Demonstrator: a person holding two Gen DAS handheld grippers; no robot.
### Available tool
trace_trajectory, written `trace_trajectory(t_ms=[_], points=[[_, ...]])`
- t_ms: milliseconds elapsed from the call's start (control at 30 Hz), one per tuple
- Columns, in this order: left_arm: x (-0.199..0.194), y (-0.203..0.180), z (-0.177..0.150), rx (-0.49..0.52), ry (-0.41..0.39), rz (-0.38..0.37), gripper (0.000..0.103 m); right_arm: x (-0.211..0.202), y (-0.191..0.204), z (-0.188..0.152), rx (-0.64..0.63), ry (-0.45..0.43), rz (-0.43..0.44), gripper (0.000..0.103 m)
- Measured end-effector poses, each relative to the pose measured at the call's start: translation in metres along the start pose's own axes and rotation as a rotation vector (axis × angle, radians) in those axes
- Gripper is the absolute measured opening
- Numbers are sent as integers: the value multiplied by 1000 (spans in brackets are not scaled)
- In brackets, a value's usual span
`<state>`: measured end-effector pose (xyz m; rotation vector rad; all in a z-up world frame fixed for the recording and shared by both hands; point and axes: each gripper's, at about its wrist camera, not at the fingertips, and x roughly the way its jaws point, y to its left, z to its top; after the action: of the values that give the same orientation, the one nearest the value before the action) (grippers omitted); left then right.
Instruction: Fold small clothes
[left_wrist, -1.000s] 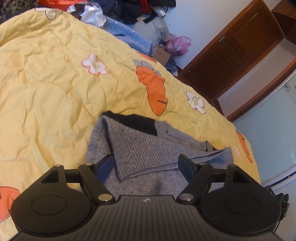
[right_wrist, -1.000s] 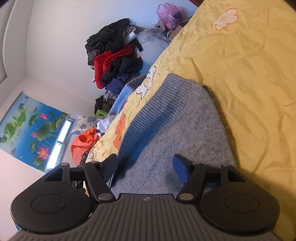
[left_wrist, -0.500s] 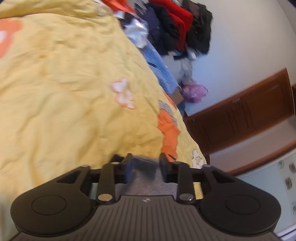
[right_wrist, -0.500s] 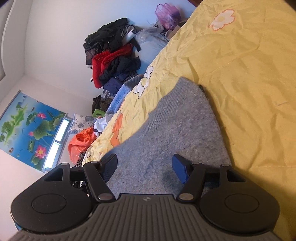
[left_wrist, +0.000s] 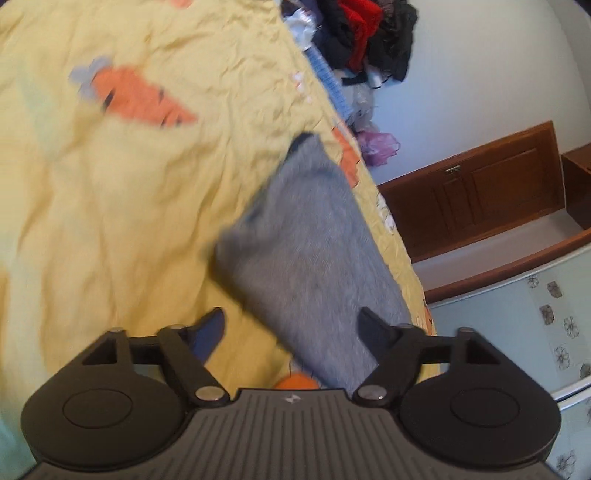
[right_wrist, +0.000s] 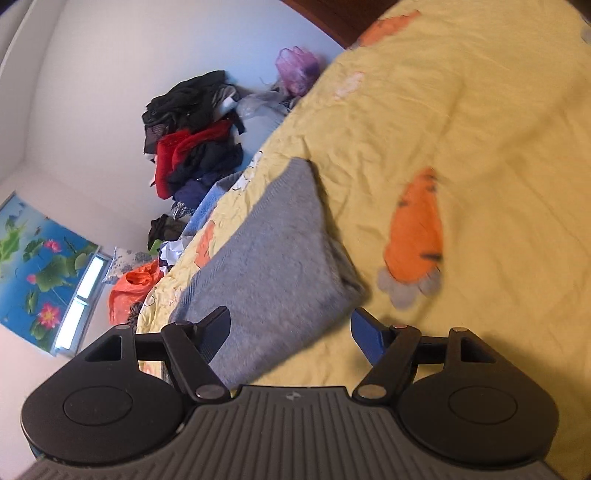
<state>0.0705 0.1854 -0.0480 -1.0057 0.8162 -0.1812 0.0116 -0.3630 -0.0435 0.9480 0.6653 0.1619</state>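
A: What's different from a moment ago?

B: Half a second back my left gripper had its jaws pinched close together over the grey sweater. Now they have just been opening and stand wide, nothing pressed between the pads; the sweater's near corner only lies under the right finger. The sweater, spread with its flap turned up a second ago, is now a folded, narrow bundle.

A: And the right side?

B: My right gripper has its jaws wide too, just opened a little further, holding nothing. The bundle's near end lies between the fingers without touching the pads. Both views are blurred by motion.

A: Where does the sweater lie?

B: On the yellow carrot-print quilt, close to the bed edge that faces the brown wooden cabinet.

A: Room to move?

B: Plenty of bare quilt on the sweater's other side. The heap of dark and red clothes sits well apart at the bed's far end.
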Motion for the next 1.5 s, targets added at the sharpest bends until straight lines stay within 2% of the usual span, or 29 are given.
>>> trace_trajectory(t_ms=[100, 200, 300, 367, 533, 600, 633, 667, 700, 733, 767, 833, 933, 1033, 1233, 1500], points=[[3, 0, -6, -49, -24, -10, 87, 15, -3, -1, 41, 15, -20, 77], [13, -5, -3, -23, -46, -14, 89, 38, 3, -5, 35, 4, -33, 77], [23, -7, 6, -20, -78, -20, 89, 57, 14, -6, -8, -51, -42, 79], [30, -13, 10, -20, -95, -9, 89, 69, 20, -7, -19, -76, -42, 82], [50, -28, 15, 48, -157, 36, 88, 97, 34, -1, -52, -99, -42, 80], [52, -31, 13, 63, -193, 82, 69, 106, 39, 1, -78, -88, -53, 80], [50, -29, 10, 59, -210, 115, 47, 109, 40, 2, -83, -87, -57, 74], [52, -26, 9, 53, -217, 139, 38, 112, 40, 3, -80, -85, -69, 56], [52, -23, 9, 47, -213, 149, 27, 115, 38, 5, -69, -69, -80, 46], [53, -22, 10, 45, -208, 159, 16, 118, 33, 6, -50, -49, -82, 27], [54, -21, 11, 48, -203, 174, 12, 121, 27, 7, -30, -34, -84, 20], [54, -23, 12, 63, -200, 190, 6, 120, 20, 6, -16, -34, -68, 19], [47, -36, 13, 111, -225, 189, 5, 117, 22, 7, 6, -26, -52, 19], [34, -50, 14, 133, -245, 147, 5, 110, 25, 12, 41, -11, -13, 17], [4, -61, 5, 148, -254, 79, 4, 81, 38, 18, 6, 8, 43, 15], [-39, -31, -24, 139, -204, 79, 4, 36, 41, -4, -48, 63, 80, 15]])
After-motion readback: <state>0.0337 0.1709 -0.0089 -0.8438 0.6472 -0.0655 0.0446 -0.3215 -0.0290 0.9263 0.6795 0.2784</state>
